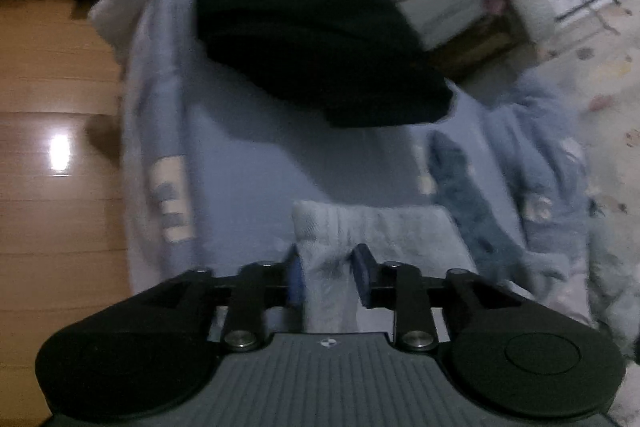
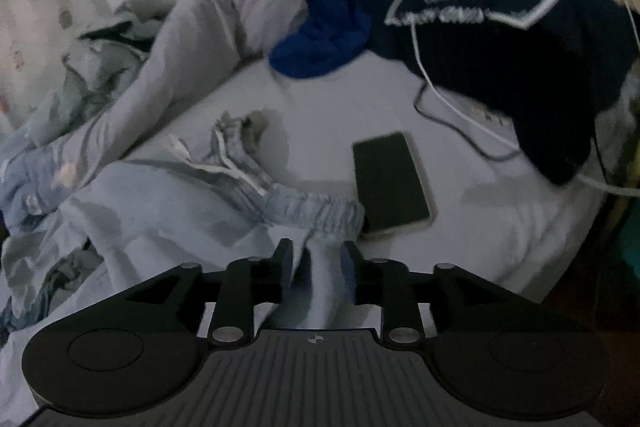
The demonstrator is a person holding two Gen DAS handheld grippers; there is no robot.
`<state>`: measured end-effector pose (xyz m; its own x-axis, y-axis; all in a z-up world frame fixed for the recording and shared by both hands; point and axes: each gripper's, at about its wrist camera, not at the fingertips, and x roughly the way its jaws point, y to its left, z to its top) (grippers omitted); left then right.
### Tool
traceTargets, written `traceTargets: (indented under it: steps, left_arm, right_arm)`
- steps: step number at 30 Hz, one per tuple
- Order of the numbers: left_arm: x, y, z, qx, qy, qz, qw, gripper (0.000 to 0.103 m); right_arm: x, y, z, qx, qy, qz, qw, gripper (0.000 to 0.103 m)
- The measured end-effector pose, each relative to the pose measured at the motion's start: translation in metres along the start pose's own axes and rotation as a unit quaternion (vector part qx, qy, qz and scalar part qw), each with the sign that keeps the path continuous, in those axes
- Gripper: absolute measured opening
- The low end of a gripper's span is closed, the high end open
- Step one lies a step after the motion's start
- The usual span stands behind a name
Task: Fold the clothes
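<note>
Pale blue fabric fills the space between both of our grippers. On the left wrist view, our left gripper (image 1: 327,273) points at a folded corner of the pale blue cotton garment (image 1: 372,227), which runs up from 6 o'clock toward the centre. Its fingers stand partly spread with a strip of that cloth between them; the blue pad at 7 o'clock looks to touch the fabric, the other stands just off it, so we cannot tell whether there is a real pinch. A folded black garment (image 1: 316,39) lies at 12 o'clock on the pale blue bed sheet (image 1: 256,155), and the glossy wooden floor (image 1: 52,187) spreads at 9 o'clock.

On the right wrist view, our right gripper (image 2: 318,259) has its fingers partly spread around the elastic waistband of the same pale blue garment (image 2: 312,211), cloth between them. A black-screened smartphone (image 2: 390,183) lies just beside the waistband at 1 o'clock. A bright blue knitted item (image 2: 320,39) sits at 12 o'clock, touching a dark navy garment with white lettering (image 2: 500,39) at 2 o'clock, and a white cable (image 2: 452,103) crosses the sheet.
</note>
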<state>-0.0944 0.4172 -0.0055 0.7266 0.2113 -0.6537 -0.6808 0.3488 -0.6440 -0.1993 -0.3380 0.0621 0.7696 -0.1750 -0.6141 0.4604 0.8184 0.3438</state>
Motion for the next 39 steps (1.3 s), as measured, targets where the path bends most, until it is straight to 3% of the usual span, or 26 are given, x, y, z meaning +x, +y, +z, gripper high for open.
traceTargets:
  steps: [3,5,8,10,11,13,17,19,20,21,23,25,28,31,32,33,34,36,37,38,39]
  left_arm:
    - [-0.001,0.009,0.005,-0.003,-0.005,0.023,0.9997,0.044]
    - [-0.011,0.004,0.011,0.009,-0.023,-0.01,0.9996,0.045]
    - [-0.023,-0.023,0.023,0.074,-0.057,-0.058,0.994,0.063]
    - [-0.021,-0.042,0.031,0.115,-0.058,-0.081,0.9884,0.072]
    - [-0.016,-0.05,0.035,0.134,-0.048,-0.093,0.9855,0.077]
    - [-0.002,-0.068,0.039,0.178,-0.022,-0.113,0.9773,0.079]
    - [0.037,-0.095,0.032,0.275,0.04,-0.106,0.9547,0.08]
    - [0.058,-0.1,0.021,0.315,0.081,-0.097,0.9408,0.079]
    - [0.066,-0.101,0.015,0.334,0.098,-0.09,0.9333,0.074]
    - [0.067,-0.104,0.01,0.352,0.107,-0.097,0.9249,0.06]
    - [0.055,-0.107,-0.004,0.415,0.092,-0.139,0.8943,0.04]
    - [0.031,-0.106,-0.014,0.468,0.031,-0.219,0.8555,0.025]
    - [0.002,-0.097,-0.022,0.485,-0.041,-0.323,0.8116,0.023]
    - [0.01,-0.094,-0.027,0.49,-0.039,-0.314,0.8121,0.024]
    - [0.019,-0.091,-0.024,0.489,-0.021,-0.3,0.8185,0.025]
    - [0.026,-0.09,-0.022,0.487,-0.008,-0.274,0.8294,0.037]
    - [0.038,-0.088,-0.019,0.476,0.014,-0.233,0.8481,0.041]
    - [0.05,-0.088,-0.009,0.454,0.05,-0.206,0.8655,0.067]
    - [0.053,-0.086,-0.005,0.443,0.063,-0.197,0.8724,0.069]
    - [0.049,-0.083,-0.006,0.44,0.067,-0.212,0.8701,0.066]
    - [0.043,-0.084,-0.009,0.444,0.057,-0.231,0.8639,0.05]
  right_arm:
    - [-0.002,0.018,0.002,-0.032,-0.001,0.008,0.999,0.043]
    - [-0.003,0.038,0.001,-0.051,-0.001,0.023,0.998,0.047]
    - [-0.005,0.08,-0.003,-0.089,0.001,0.059,0.994,0.052]
    - [-0.005,0.115,-0.01,-0.121,0.007,0.091,0.988,0.055]
    - [-0.004,0.135,-0.014,-0.136,0.012,0.109,0.985,0.056]
    - [-0.004,0.178,-0.024,-0.163,0.024,0.149,0.975,0.058]
    - [-0.004,0.263,-0.051,-0.211,0.054,0.22,0.951,0.061]
    - [-0.004,0.302,-0.064,-0.236,0.065,0.244,0.938,0.061]
    - [-0.004,0.321,-0.07,-0.249,0.068,0.254,0.932,0.062]
    - [-0.005,0.338,-0.075,-0.262,0.069,0.262,0.926,0.062]
    - [-0.005,0.364,-0.082,-0.281,0.069,0.273,0.917,0.063]
    - [-0.003,0.382,-0.088,-0.294,0.07,0.279,0.912,0.064]
    - [0.005,0.391,-0.096,-0.295,0.083,0.279,0.91,0.064]
    - [0.016,0.387,-0.107,-0.289,0.103,0.27,0.912,0.064]
    - [0.019,0.385,-0.11,-0.289,0.11,0.267,0.913,0.064]
    - [0.022,0.383,-0.113,-0.29,0.115,0.266,0.912,0.064]
    - [0.025,0.382,-0.117,-0.291,0.121,0.264,0.912,0.064]
    - [0.03,0.378,-0.124,-0.292,0.131,0.261,0.91,0.064]
    - [0.033,0.378,-0.128,-0.297,0.136,0.264,0.908,0.064]
    - [0.037,0.382,-0.132,-0.305,0.14,0.268,0.903,0.064]
    - [0.038,0.386,-0.135,-0.314,0.142,0.272,0.898,0.064]
